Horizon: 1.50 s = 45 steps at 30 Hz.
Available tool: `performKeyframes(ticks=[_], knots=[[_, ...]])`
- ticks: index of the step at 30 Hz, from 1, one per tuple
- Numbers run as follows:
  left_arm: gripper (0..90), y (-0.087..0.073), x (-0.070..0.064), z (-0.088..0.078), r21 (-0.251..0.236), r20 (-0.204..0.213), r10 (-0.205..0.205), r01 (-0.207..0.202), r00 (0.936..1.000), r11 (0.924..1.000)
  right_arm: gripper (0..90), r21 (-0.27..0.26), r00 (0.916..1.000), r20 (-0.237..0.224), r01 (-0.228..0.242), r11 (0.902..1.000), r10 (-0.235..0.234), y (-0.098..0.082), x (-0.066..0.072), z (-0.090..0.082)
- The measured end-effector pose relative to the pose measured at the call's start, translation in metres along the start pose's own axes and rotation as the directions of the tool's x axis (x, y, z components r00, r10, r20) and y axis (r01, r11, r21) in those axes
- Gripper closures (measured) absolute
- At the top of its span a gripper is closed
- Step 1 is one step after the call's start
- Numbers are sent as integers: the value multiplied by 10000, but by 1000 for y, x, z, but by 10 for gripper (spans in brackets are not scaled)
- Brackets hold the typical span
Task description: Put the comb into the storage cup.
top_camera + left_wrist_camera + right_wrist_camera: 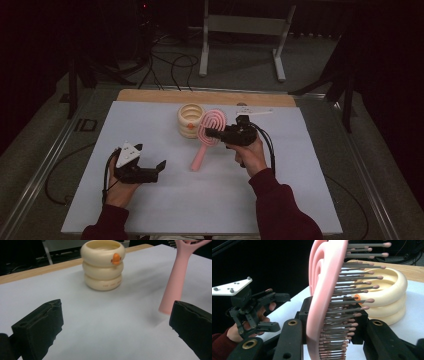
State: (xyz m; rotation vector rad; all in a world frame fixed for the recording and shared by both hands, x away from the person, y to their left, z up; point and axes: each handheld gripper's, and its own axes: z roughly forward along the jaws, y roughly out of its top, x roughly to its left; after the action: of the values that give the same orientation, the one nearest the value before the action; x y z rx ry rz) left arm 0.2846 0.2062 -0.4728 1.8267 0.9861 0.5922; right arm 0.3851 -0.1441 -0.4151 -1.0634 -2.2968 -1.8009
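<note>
Brush [207, 136] standing tilted, handle tip resting on white sheet [150, 200], head beside cream holder [190, 120]. Dark room surrounding table. Right gripper [210, 133] clamping brush head. Left gripper [159, 169] gaping empty, well apart.

The lowest ring of the cup [103, 265] carries a row of small embossed letters (too blurred to read). On the floor left of the desk [150, 200], large marks look like "ID", perhaps part of more.

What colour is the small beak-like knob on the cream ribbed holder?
Orange; the knob on the cream ribbed holder shows best in the left gripper view.
</note>
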Motion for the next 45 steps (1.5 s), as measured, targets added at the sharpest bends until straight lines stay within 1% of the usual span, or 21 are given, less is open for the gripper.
performKeyframes(ticks=[2,4,5,7,9,13,14,16,19,20,22,25,29,33,36,39,45], knots=[[0,-5,2,-7,-175,-87,12,-13,10000,9998,641,-3,10000,1,-8,10000,8,0,0,0],[0,-5,2,-7,-175,-87,12,-13,10000,9998,641,-8,10000,9,-25,10000,25,0,0,1],[0,-13,4,-15,-279,-285,76,-84,9996,9996,641,-8,10000,9,-25,10000,25,0,0,1],[1,-17,4,-21,-444,-339,25,-40,9994,9990,641,-76,9999,-46,-89,9999,89,1,0,2],[0,-21,4,-26,-428,-502,138,-159,9986,9990,641,-127,9999,-26,-113,9999,113,1,0,2],[0,-25,5,-32,-453,-609,165,-192,9980,9988,641,-186,9999,-6,-125,9997,125,2,-1,0],[0,-28,7,-36,-451,-737,209,-243,9971,9987,641,-192,9999,2,-132,9997,132,2,-1,0],[0,-30,9,-39,-467,-800,160,-198,9967,9987,641,-200,9999,82,-100,9997,102,3,-2,-2],[0,-31,11,-41,-372,-889,122,-156,9960,9992,641,-212,9998,161,-90,9997,94,5,-4,-3],[0,-32,11,-41,-367,-860,102,-134,9962,9992,641,-213,9998,187,-99,9997,103,6,-4,-4],[0,-32,11,-41,-234,-891,118,-140,9960,9996,641,-218,9997,228,-59,9997,64,8,-4,-4],[0,-33,12,-41,-241,-902,72,-94,9959,9997,640,-257,9996,260,-44,9997,51,11,-3,-5],[0,-35,14,-42,-284,-884,-121,96,9960,9995,641,-270,9995,300,-89,9996,98,14,-4,-5],[0,-36,14,-41,-280,-881,-81,57,9961,9996,641,-316,9993,326,-162,9994,172,17,-5,-5],[1,-36,14,-41,-314,-857,-78,52,9963,9995,641,-342,9994,333,-92,9994,103,21,-4,-5],[0,-37,15,-40,-217,-863,-85,66,9962,9997,641,-345,9994,340,-41,9994,53,25,-3,-5],[0,-37,16,-40,-219,-987,-65,43,9951,9998,640,-424,9995,236,-200,9989,210,31,-5,-4]])
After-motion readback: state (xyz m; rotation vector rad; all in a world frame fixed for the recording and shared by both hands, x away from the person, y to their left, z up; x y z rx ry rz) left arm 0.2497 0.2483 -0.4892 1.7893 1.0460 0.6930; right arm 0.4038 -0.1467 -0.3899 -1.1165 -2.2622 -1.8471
